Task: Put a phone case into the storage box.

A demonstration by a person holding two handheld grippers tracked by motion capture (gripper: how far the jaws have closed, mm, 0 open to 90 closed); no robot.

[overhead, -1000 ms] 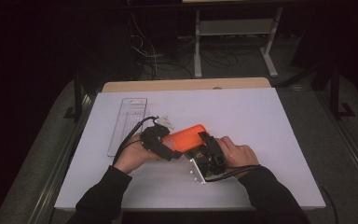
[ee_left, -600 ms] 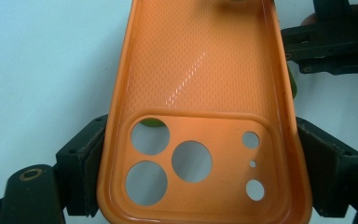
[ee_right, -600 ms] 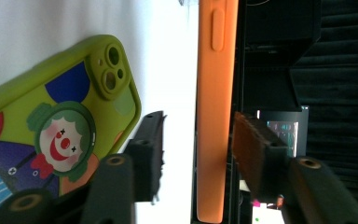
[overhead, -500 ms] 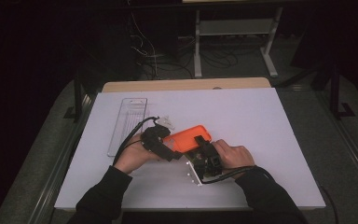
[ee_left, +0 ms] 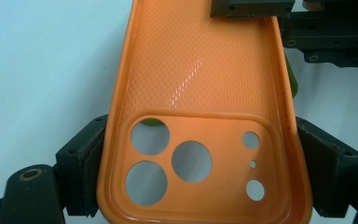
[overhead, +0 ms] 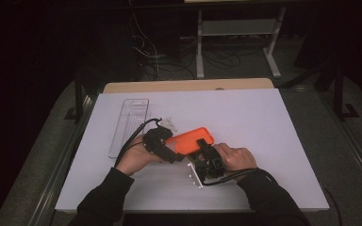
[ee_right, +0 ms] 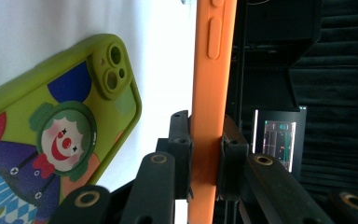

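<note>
the orange phone case [overhead: 192, 140] is held just above the white table cover [overhead: 245, 117], near its front middle, between the two grippers. in the high view its long axis runs from lower left to upper right, rising a little toward the right. the camera-cutout end points toward the left gripper [overhead: 162, 143], whose jaws are closed across the case's width at that end (in the left gripper view the pads [ee_left: 86, 161] press on both long edges, and the open inner face with its round holes looks at the camera). the right gripper [overhead: 206, 151] has just been closing, and its jaws now pinch the case's thin side wall [ee_right: 207, 140] from both faces; in the right gripper view the case stands edge-on, its side buttons toward the top. beneath it on the cover lies a green clown phone case [ee_right: 51, 135], printed side up. a clear plastic tray [overhead: 129, 125] lies to the left, well apart.
</note>
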